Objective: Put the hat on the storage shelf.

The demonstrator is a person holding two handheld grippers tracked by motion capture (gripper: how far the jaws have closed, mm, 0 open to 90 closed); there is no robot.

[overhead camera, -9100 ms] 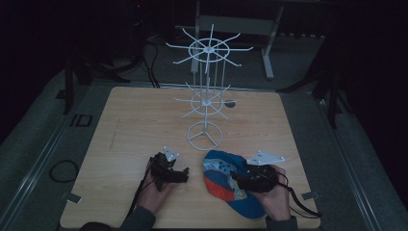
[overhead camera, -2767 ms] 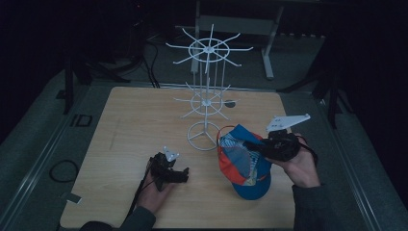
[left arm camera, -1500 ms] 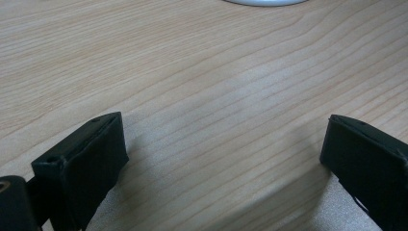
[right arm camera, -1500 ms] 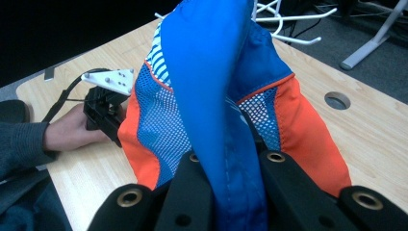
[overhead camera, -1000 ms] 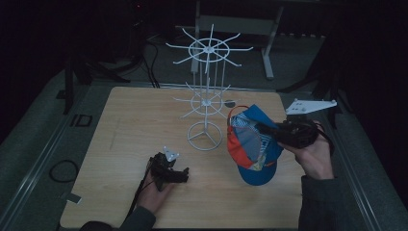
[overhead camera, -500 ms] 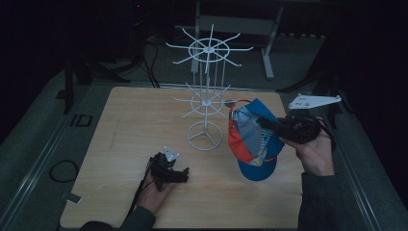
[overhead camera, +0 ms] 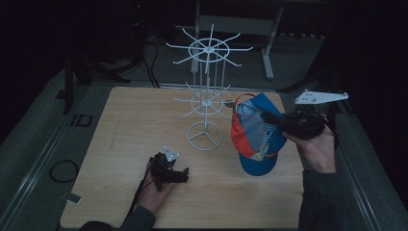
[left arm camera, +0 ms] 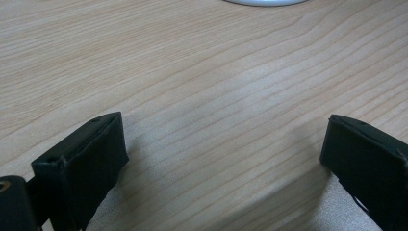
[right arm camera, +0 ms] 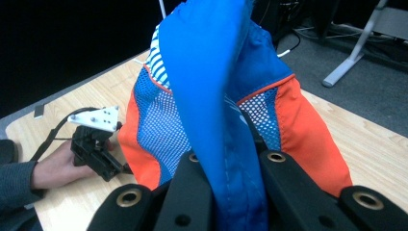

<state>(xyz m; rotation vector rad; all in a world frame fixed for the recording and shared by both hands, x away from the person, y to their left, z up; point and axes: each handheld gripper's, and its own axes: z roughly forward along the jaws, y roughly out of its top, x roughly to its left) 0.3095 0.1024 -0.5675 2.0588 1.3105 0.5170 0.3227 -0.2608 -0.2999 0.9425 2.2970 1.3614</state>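
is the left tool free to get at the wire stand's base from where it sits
Probably yes. The left tool rests open and empty on the table, with bare wood between it and the stand's ring base. The cap hangs off to the side in the right tool.

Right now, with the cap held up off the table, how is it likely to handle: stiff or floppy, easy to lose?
Probably floppy: the cap hangs and folds from where the right gripper pinches it. Likely light, since its mesh panels look thin. The blue fabric is bunched between the shut jaws, so the grip seems secure, though it may swing near the white rack.
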